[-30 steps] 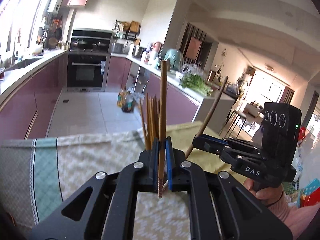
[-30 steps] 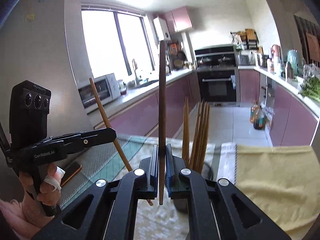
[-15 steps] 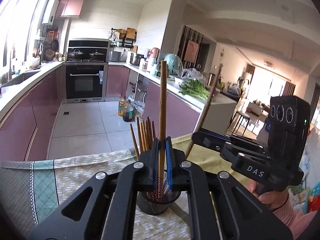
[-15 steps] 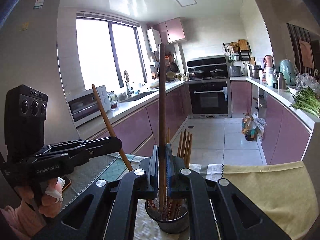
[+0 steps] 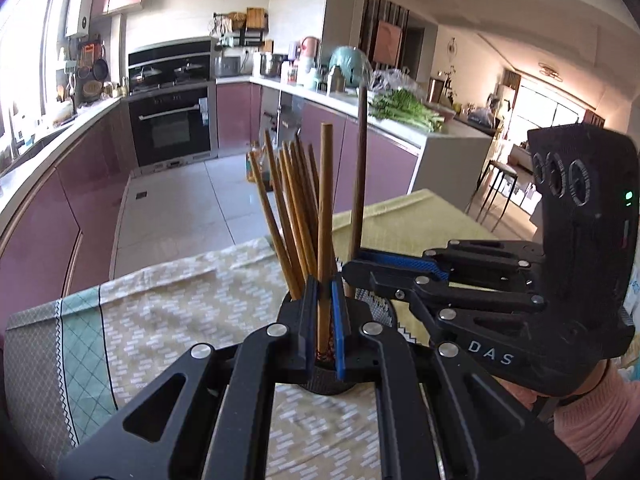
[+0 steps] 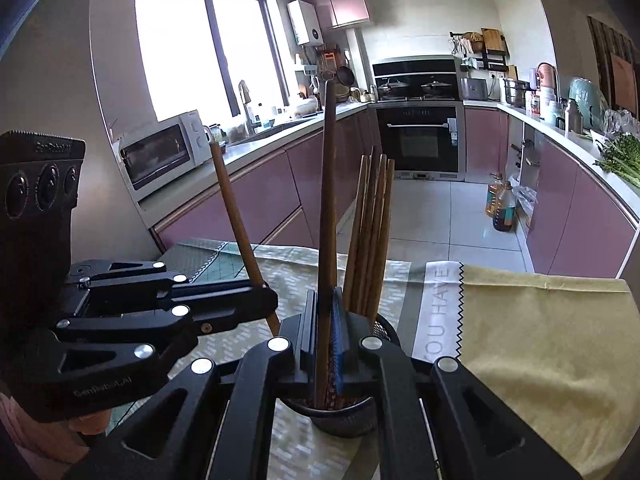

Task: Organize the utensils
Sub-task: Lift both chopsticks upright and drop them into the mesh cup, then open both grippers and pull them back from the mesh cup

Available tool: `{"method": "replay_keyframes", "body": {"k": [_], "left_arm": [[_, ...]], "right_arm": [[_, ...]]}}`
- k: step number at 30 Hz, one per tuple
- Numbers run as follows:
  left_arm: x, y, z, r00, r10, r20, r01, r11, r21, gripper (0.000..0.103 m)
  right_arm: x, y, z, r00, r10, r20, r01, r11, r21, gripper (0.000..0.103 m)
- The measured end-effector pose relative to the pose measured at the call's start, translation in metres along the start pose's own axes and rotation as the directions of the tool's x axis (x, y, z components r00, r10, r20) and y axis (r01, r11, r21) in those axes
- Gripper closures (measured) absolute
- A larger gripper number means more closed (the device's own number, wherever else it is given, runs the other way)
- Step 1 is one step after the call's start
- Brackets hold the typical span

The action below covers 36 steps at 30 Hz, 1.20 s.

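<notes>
My left gripper (image 5: 324,328) is shut on a light brown chopstick (image 5: 325,216), held upright with its lower end inside the black mesh holder (image 5: 332,384). My right gripper (image 6: 324,332) is shut on a dark brown chopstick (image 6: 329,184), also upright with its tip in the holder (image 6: 344,416). Several chopsticks (image 5: 292,208) stand in the holder and also show in the right wrist view (image 6: 370,232). Each gripper shows in the other's view: the right one (image 5: 352,272) on the right, the left one (image 6: 268,304) on the left.
The holder stands on patterned cloths (image 5: 160,320) over a table, with a yellow cloth (image 6: 532,340) to the right. Beyond the table edge is tiled kitchen floor (image 5: 192,208), purple cabinets (image 6: 256,200), an oven (image 6: 420,136) and an oil bottle (image 6: 500,204).
Both grippers have come down with their chopsticks. The chopstick tips, above the table a second ago, now sit inside the holder. The right gripper has closed in beside the left.
</notes>
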<state>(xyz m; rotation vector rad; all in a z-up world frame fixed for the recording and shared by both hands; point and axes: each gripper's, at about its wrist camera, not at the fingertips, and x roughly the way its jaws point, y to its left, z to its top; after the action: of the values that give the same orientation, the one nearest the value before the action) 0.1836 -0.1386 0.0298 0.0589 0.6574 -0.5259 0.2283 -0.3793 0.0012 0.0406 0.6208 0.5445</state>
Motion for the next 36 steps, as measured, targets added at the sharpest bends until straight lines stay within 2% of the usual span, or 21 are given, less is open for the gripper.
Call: {"method": "replay_keyframes", "body": {"k": [6, 27, 31, 33, 34, 36], "left_arm": [[0.016, 0.013, -0.004, 1.000, 0.002, -0.030, -0.003, 1.000, -0.029, 0.095], [0.019, 0.020, -0.005, 1.000, 0.002, -0.029, -0.003, 0.999, -0.048, 0.095], [0.020, 0.026, -0.008, 0.999, 0.020, -0.025, -0.022, 0.998, -0.067, 0.084], [0.019, 0.030, -0.011, 0.999, 0.031, -0.020, -0.033, 0.996, -0.078, 0.077], [0.018, 0.032, -0.013, 0.999, 0.039, -0.015, -0.040, 0.996, -0.085, 0.071], [0.014, 0.035, -0.017, 0.999, 0.051, -0.003, -0.051, 0.994, -0.094, 0.064]], "right_arm": [[0.002, 0.002, -0.001, 1.000, -0.011, -0.002, 0.011, 1.000, 0.003, 0.097], [0.008, 0.005, 0.000, 1.000, -0.014, -0.019, 0.014, 1.000, 0.004, 0.097], [0.010, 0.005, -0.001, 1.000, -0.015, -0.020, 0.015, 1.000, 0.011, 0.096], [0.010, 0.004, -0.003, 1.000, -0.016, -0.021, 0.016, 1.000, 0.016, 0.087], [0.010, 0.004, -0.005, 1.000, -0.020, -0.020, 0.021, 1.000, 0.020, 0.077], [0.009, 0.003, -0.008, 1.000, -0.027, -0.016, 0.027, 0.999, 0.027, 0.071]]}}
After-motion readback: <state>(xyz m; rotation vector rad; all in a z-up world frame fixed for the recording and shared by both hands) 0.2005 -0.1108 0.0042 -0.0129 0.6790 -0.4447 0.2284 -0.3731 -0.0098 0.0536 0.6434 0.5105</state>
